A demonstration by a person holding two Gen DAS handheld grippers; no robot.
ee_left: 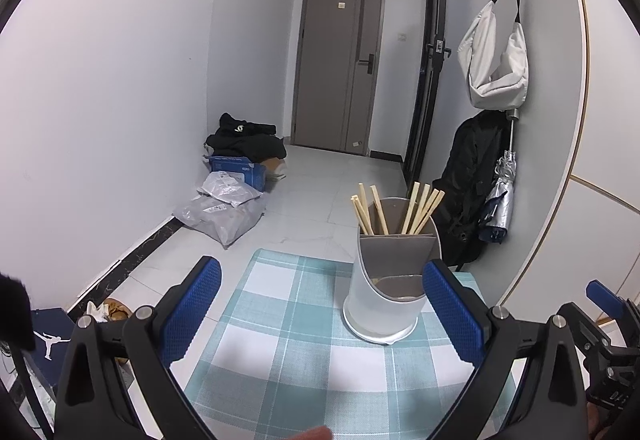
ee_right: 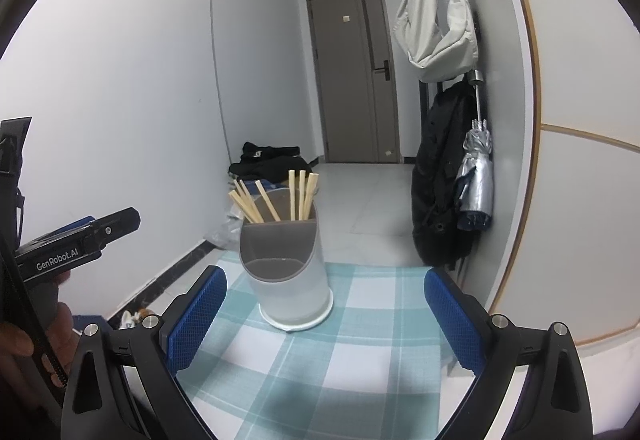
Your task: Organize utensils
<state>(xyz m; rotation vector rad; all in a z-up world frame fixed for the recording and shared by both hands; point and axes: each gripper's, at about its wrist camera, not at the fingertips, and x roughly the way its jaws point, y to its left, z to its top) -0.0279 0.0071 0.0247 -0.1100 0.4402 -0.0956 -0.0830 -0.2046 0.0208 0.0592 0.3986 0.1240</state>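
A white and grey utensil holder [ee_left: 386,292] stands upright near the far right of a small table with a teal checked cloth [ee_left: 288,320]. Several wooden chopsticks [ee_left: 400,208] stand in its rear compartments; its low front compartment looks empty. My left gripper [ee_left: 322,304] is open and empty, just short of the holder, its right finger beside it. In the right wrist view the holder [ee_right: 286,272] with the chopsticks [ee_right: 276,200] stands ahead on the cloth [ee_right: 360,340]. My right gripper [ee_right: 326,312] is open and empty before it.
A wall panel [ee_right: 560,200] borders the table on the right, with a black backpack [ee_right: 440,180], a folded umbrella [ee_right: 476,176] and a pale bag [ee_right: 436,24] hanging there. Parcels and clothes [ee_left: 236,176] lie on the floor by the left wall. The left gripper body [ee_right: 76,244] sits at my right gripper's left.
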